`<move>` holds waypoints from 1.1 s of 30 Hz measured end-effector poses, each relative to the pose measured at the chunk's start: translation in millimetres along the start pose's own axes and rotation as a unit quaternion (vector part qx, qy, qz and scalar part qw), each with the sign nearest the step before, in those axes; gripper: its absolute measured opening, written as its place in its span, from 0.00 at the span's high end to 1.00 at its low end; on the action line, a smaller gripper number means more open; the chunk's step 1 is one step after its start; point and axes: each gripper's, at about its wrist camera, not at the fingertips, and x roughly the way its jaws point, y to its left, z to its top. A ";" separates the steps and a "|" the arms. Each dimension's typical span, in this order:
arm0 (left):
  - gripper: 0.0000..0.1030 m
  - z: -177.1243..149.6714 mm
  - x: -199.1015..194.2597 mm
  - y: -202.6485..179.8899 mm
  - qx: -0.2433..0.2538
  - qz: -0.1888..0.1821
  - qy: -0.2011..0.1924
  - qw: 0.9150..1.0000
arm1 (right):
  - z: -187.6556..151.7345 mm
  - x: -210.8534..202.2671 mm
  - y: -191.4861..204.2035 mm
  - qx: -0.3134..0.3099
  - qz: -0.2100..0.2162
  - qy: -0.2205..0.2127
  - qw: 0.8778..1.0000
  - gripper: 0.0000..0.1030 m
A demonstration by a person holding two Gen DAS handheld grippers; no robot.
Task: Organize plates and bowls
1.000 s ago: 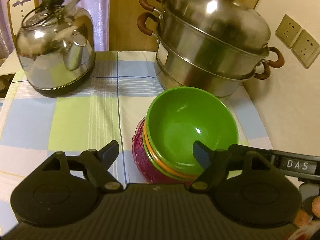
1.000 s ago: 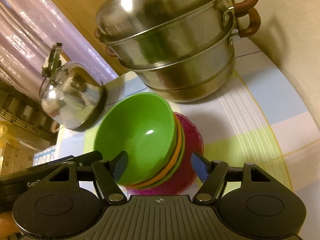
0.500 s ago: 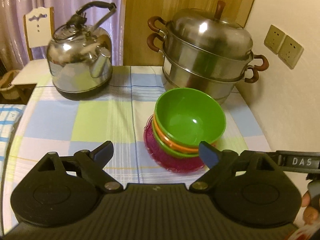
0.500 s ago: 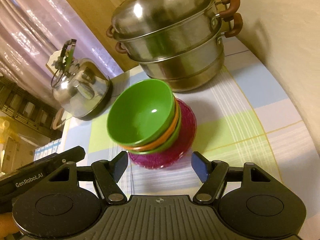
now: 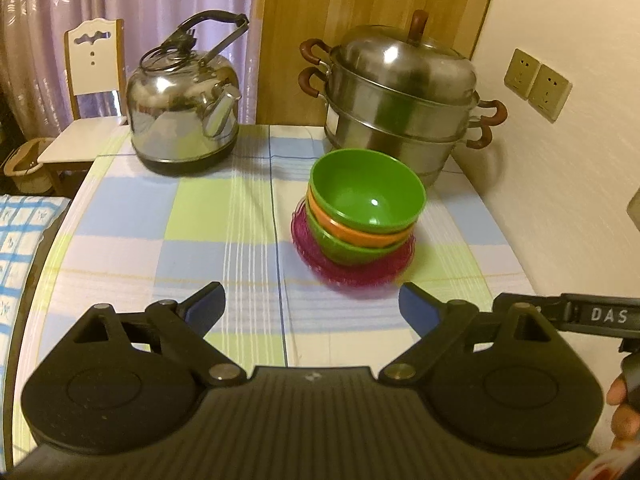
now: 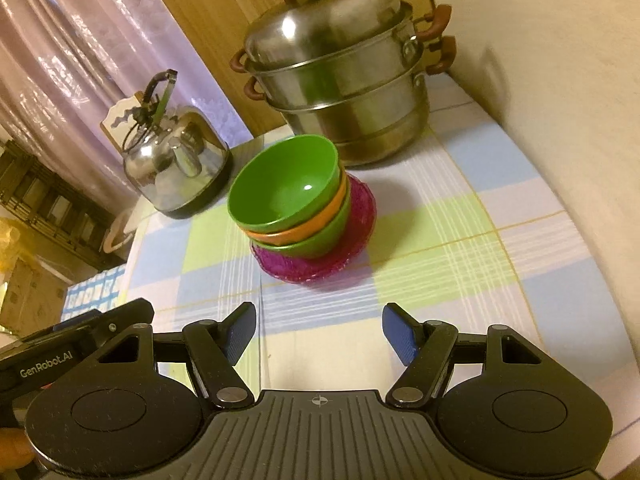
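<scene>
Standing near the desk's (image 5: 132, 216) right edge, the bowl stack (image 5: 362, 216) leaves open cloth before both grippers' (image 5: 312, 306) (image 6: 319, 330) empty, open jaws.

Three bowls sit nested on a translucent magenta plate (image 5: 352, 270): a green bowl (image 5: 368, 194) on top, an orange bowl (image 5: 352, 230) under it, and another green bowl (image 5: 344, 250) lowest. All stand upright and empty, leaning slightly toward ten o'clock in the left wrist view.
</scene>
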 end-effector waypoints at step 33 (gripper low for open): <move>0.10 -120.0 -109.3 2.0 0.010 -0.008 -0.031 0.999 | -137.7 -108.1 17.6 -0.095 -0.030 -0.088 0.991 0.32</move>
